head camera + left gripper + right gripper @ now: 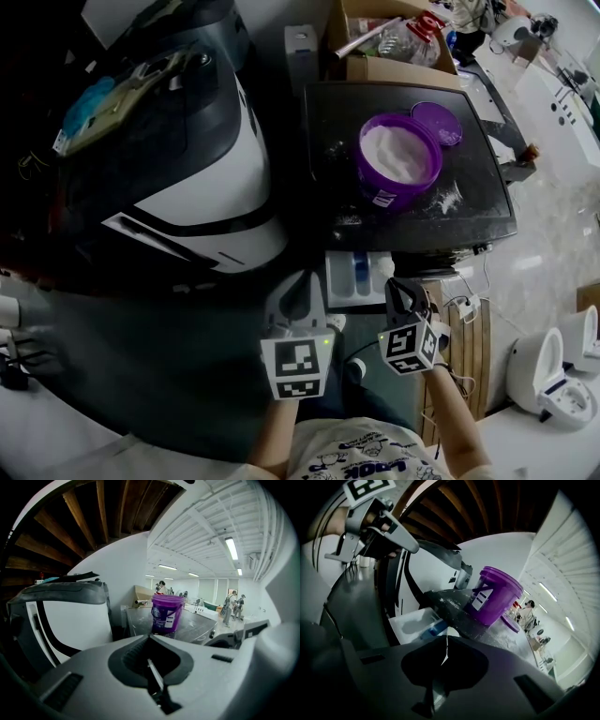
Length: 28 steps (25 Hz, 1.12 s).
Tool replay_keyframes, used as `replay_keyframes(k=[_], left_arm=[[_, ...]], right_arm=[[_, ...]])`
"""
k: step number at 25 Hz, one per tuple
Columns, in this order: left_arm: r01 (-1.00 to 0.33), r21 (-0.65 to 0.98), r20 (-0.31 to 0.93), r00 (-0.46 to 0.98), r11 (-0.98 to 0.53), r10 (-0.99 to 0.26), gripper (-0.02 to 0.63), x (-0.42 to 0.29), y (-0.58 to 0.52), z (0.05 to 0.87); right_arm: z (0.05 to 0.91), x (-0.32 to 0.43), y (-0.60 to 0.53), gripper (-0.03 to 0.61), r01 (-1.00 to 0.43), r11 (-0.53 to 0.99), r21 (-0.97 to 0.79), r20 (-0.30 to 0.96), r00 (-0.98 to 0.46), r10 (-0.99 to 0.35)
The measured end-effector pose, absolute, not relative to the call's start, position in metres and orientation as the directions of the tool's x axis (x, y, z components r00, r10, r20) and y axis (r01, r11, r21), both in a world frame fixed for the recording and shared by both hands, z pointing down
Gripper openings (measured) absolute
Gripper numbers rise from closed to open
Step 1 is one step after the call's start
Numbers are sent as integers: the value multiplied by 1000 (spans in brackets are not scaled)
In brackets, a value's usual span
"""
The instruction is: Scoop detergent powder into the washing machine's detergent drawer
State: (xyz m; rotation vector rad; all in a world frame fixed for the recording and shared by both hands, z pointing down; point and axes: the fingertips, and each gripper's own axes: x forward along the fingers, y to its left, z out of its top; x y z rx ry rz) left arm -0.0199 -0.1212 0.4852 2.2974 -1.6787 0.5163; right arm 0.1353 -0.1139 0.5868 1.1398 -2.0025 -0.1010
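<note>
A purple tub (397,161) of white detergent powder stands open on a dark machine top (337,178), with its purple lid (438,122) lying behind it. The white detergent drawer (356,277) is pulled out below the front edge of that top. It also shows in the right gripper view as the drawer (416,623) under the tub (497,595). My left gripper (302,281) hangs shut and empty just left of the drawer. My right gripper (397,285) is shut and empty at the drawer's right. The left gripper view faces the tub (166,613).
A black-and-white washing machine (178,178) fills the left. A cardboard box (389,42) of items sits behind the dark top. Spilled powder (445,199) lies by the tub. A wooden pallet (469,347) and a white appliance (553,370) are on the floor at right.
</note>
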Motion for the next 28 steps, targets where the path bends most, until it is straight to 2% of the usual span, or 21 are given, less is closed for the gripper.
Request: replay_keyframes(k=[7,16,28], left_arm=[[-952,-6,427,274,-305,-862,5,-20,-122,488],[-953,-3,431,272,-303,-860,5,-20,-123,491],[-956,-2,433,265,-295,-861,5,-24,-122,493]], right_arm=[[595,130,-112,20,-477,626,617,609,-215,-764],[604,129,-110,20,-318,615,721,593,-176,-786],[606,128,-108,20,-273,601,751,577,-171,-798]])
